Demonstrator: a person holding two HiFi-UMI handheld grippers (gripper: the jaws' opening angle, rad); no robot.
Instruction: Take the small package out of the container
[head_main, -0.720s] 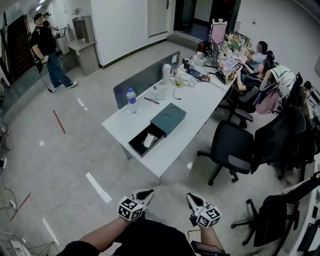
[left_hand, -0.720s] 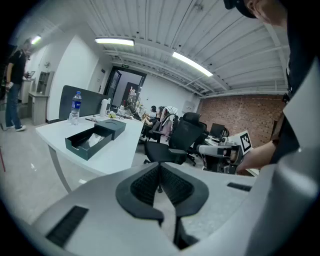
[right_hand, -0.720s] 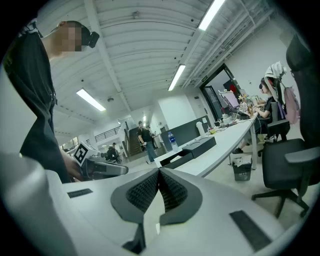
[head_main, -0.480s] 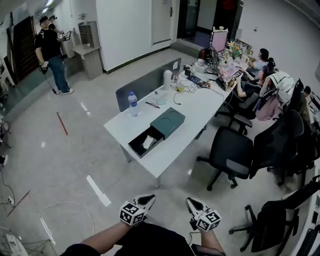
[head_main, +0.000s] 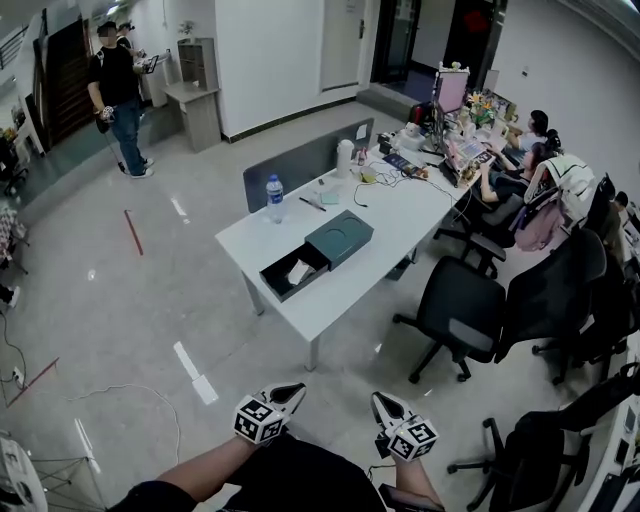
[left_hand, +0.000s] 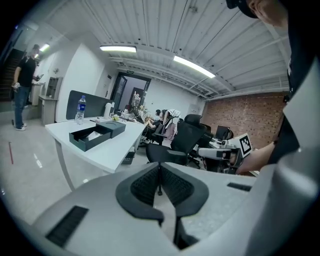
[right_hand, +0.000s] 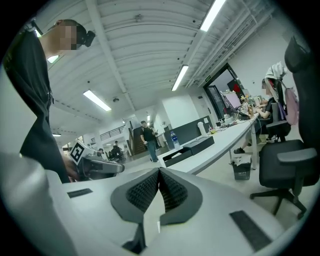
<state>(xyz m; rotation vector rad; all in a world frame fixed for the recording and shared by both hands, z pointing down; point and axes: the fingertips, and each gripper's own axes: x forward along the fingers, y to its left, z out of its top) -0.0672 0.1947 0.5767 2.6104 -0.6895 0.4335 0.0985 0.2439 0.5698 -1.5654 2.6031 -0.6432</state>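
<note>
A dark green open box (head_main: 294, 272) lies on the white table (head_main: 340, 290), with a small white package (head_main: 299, 272) inside it. The box also shows in the left gripper view (left_hand: 89, 137) and in the right gripper view (right_hand: 176, 155). Its lid (head_main: 339, 238) rests beside it. Both grippers hang near the bottom of the head view, well short of the table. My left gripper (head_main: 291, 391) is shut and empty, as the left gripper view (left_hand: 159, 176) confirms. My right gripper (head_main: 381, 401) is shut too, with nothing held (right_hand: 159, 182).
A water bottle (head_main: 274, 198), a grey divider (head_main: 300, 160) and desk clutter stand on the table. Black office chairs (head_main: 460, 312) crowd its right side, where people sit at the far end. A person (head_main: 118, 95) stands far left. Cables (head_main: 120, 400) lie on the floor.
The view has shifted slightly; the table and box sit a little further right and up. Both grippers stay shut low in the picture.
</note>
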